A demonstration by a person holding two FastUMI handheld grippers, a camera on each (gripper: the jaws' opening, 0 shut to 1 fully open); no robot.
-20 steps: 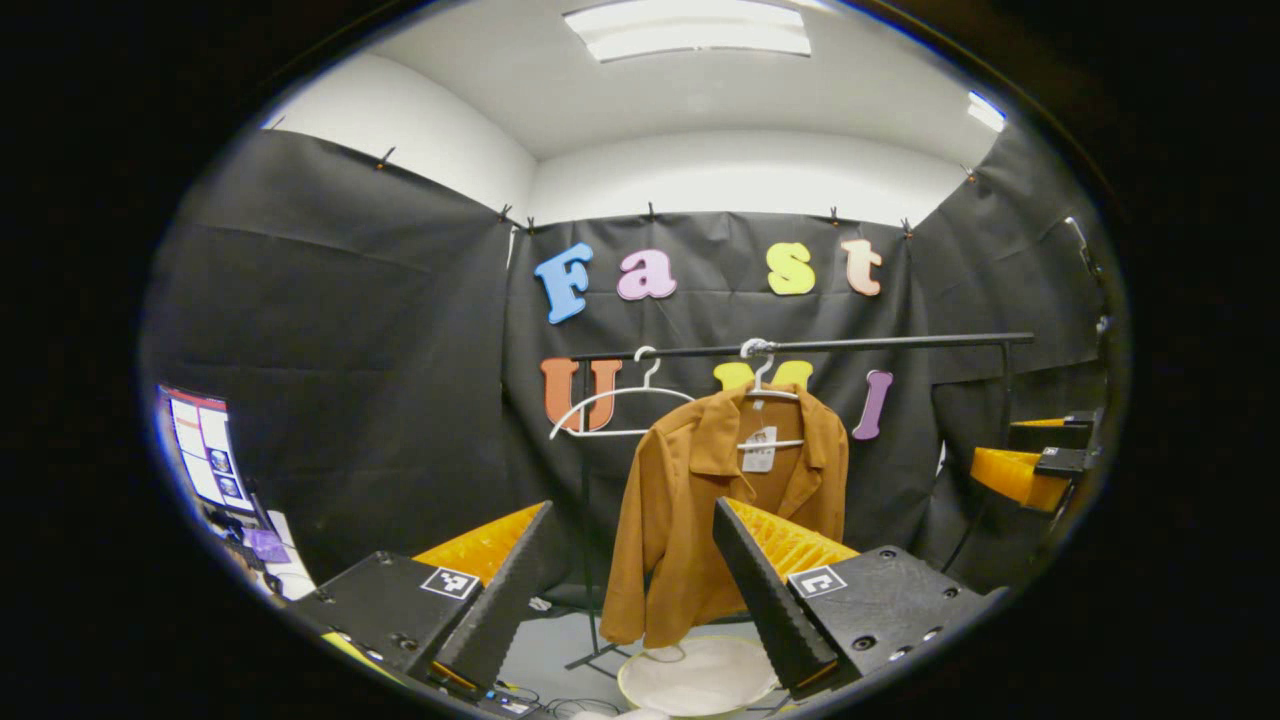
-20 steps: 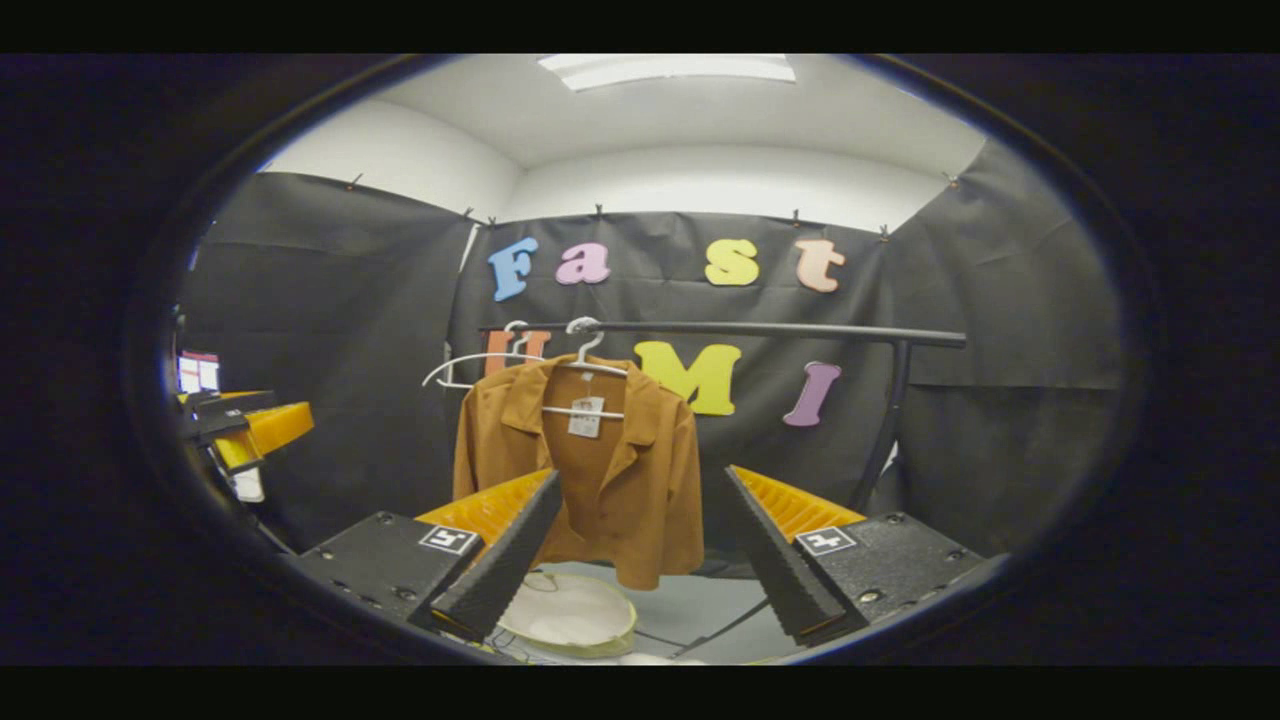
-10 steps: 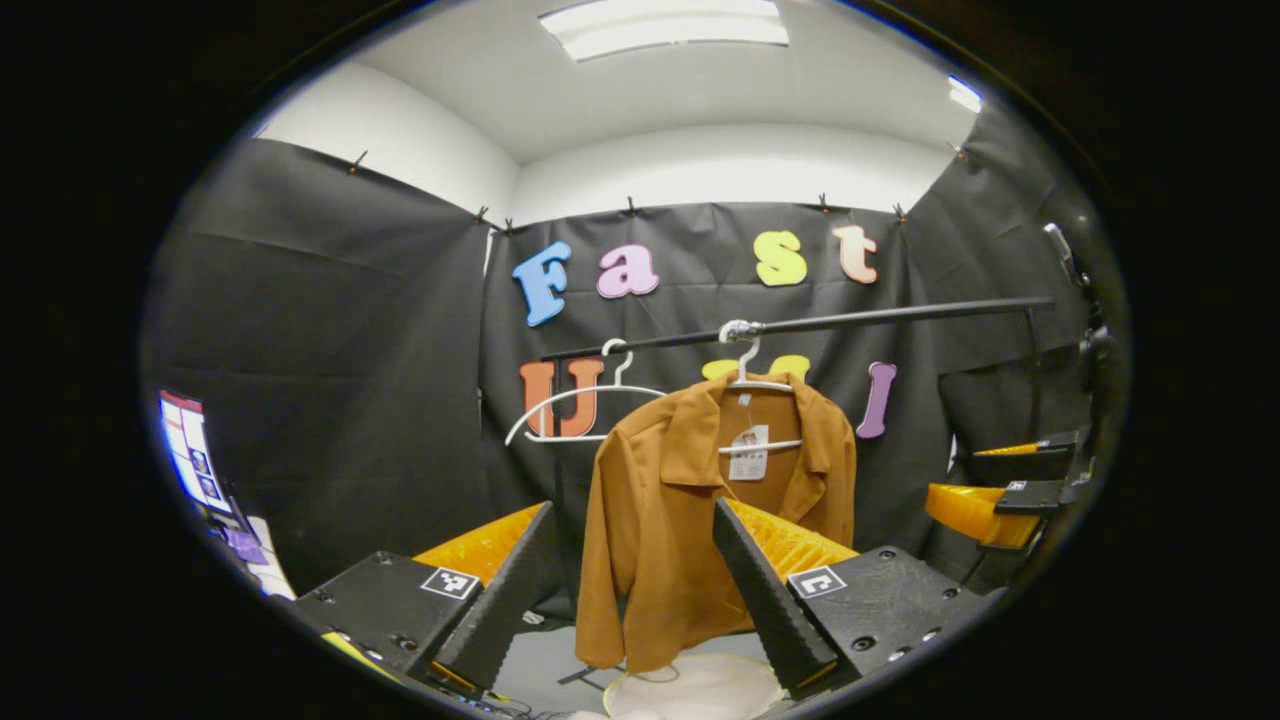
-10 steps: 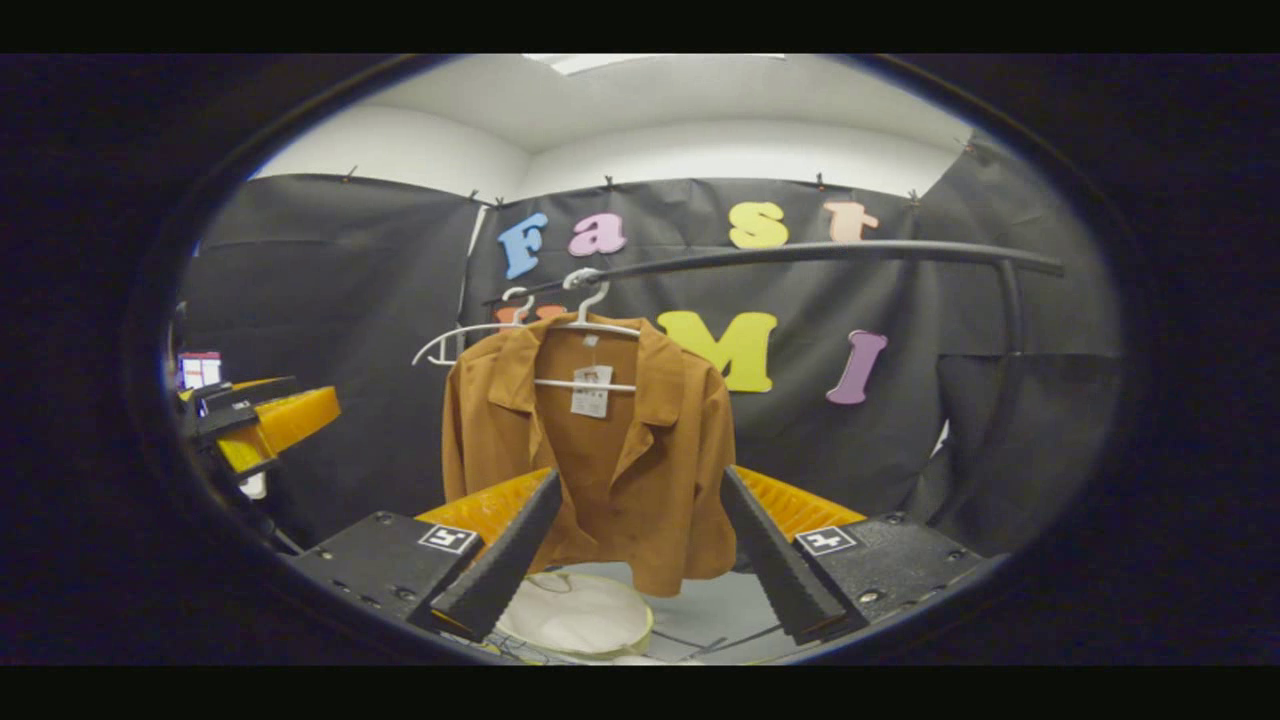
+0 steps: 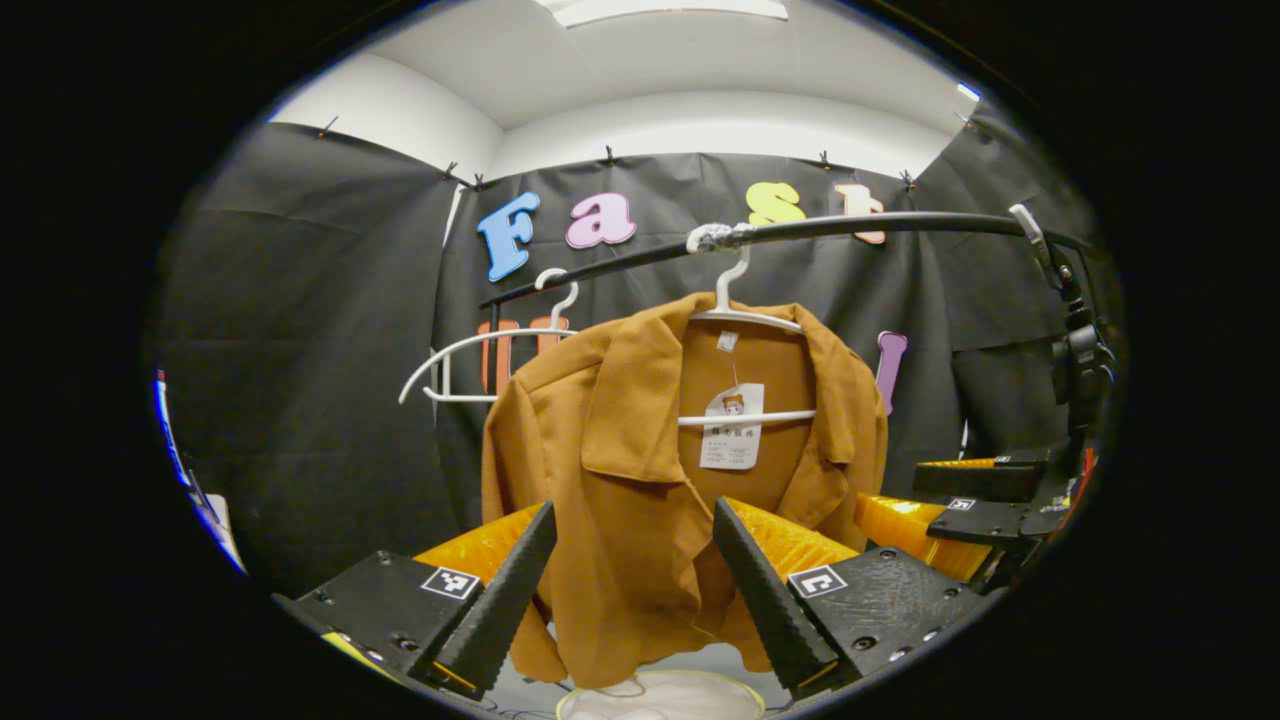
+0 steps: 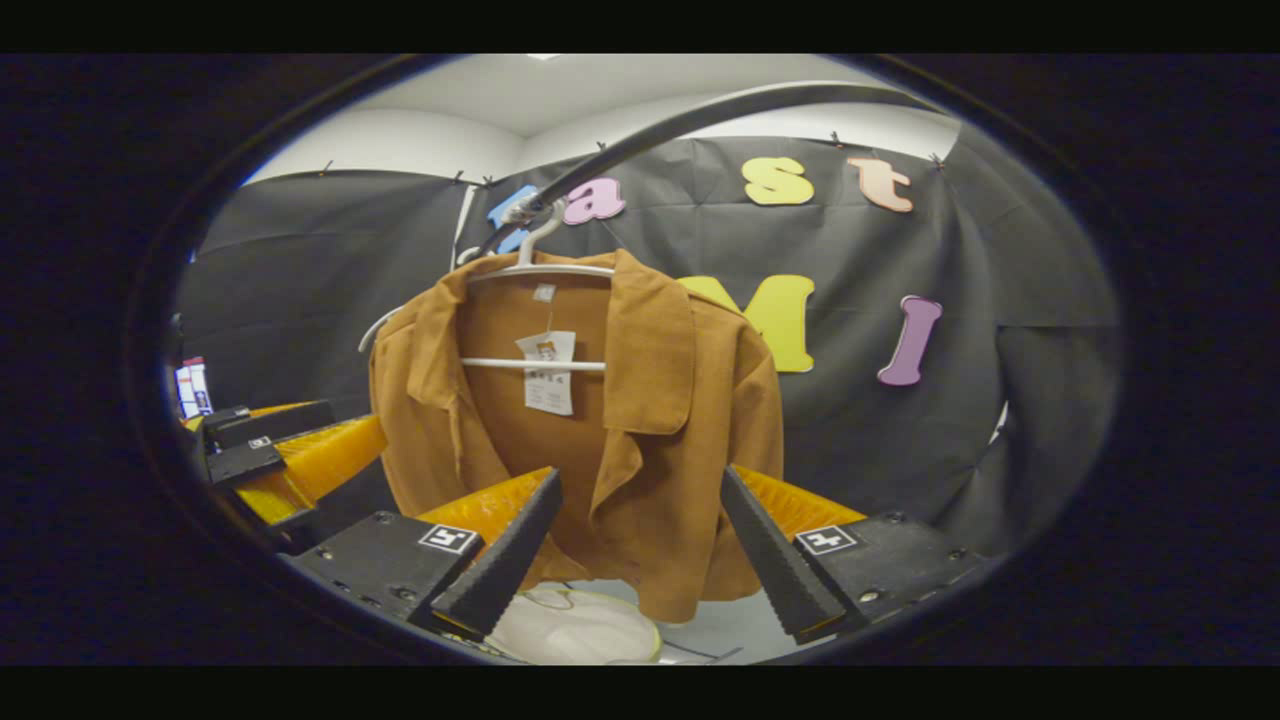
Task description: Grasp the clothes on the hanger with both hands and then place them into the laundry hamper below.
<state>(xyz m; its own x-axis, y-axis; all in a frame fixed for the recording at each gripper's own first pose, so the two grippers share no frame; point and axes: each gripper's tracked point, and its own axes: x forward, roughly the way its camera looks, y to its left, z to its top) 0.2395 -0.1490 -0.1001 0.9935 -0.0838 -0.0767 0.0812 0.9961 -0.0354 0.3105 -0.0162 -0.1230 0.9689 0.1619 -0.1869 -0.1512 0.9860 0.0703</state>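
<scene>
Left gripper view looks straight at a brown jacket hanging on a white hanger from a black rail. The left claw is wide open, its two fingers spread in front of the jacket's lower half without touching it. An empty white hanger hangs on the rail beside it. Just under the hem sits the white laundry hamper. At the right edge, the right claw shows beside the jacket's sleeve.

Right gripper view has the right claw equally open before the jacket, the hamper on the floor below, and the left claw near the far sleeve.
</scene>
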